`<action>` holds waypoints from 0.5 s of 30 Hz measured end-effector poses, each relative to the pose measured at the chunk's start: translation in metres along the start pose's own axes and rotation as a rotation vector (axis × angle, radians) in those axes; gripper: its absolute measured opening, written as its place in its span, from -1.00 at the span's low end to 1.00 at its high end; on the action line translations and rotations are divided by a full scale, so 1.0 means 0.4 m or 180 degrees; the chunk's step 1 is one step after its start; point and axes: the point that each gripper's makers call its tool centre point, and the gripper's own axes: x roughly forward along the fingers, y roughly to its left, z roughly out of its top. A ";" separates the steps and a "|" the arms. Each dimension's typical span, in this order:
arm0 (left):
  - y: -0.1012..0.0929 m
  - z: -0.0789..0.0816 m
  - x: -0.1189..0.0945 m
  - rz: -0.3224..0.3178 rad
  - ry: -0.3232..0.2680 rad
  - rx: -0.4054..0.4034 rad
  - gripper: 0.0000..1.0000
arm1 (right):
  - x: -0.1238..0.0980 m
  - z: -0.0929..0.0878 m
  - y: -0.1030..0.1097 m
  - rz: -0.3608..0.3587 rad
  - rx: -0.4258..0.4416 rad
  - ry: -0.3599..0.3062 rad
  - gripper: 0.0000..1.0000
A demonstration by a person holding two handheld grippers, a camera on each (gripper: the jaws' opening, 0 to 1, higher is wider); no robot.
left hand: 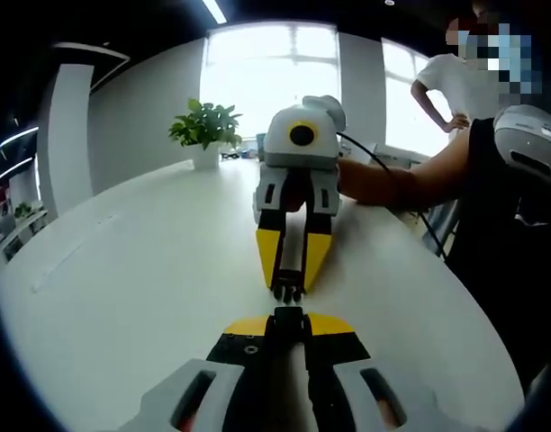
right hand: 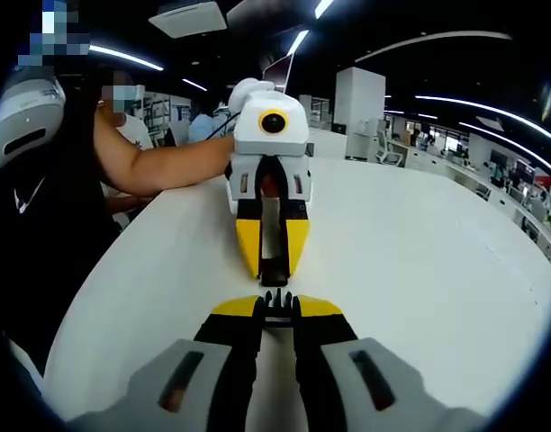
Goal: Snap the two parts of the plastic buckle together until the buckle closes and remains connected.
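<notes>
My two grippers face each other tip to tip just above the white table (left hand: 122,297). The left gripper (left hand: 289,322) is shut on a black buckle part (left hand: 289,314) that pokes out between its yellow-tipped jaws. Opposite it, the right gripper (left hand: 287,286) is shut on the other black part (left hand: 287,292), whose prongs point toward the first. In the right gripper view the right gripper (right hand: 275,312) holds the pronged part (right hand: 275,301), and the left gripper (right hand: 274,270) holds the dark socket part (right hand: 274,275). The two parts are lined up, with a narrow gap or a bare touch between them.
A potted plant (left hand: 204,130) stands at the table's far end by bright windows. A person's arm (left hand: 401,184) reaches in behind the right gripper, and another person (left hand: 460,85) stands farther back. The table's edge (left hand: 456,288) curves close on the right.
</notes>
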 end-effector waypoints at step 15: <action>-0.002 -0.001 0.004 -0.0015 -0.0012 0.0014 -0.76 | 0.006 0.001 0.007 0.0023 -0.0010 -0.0007 -0.72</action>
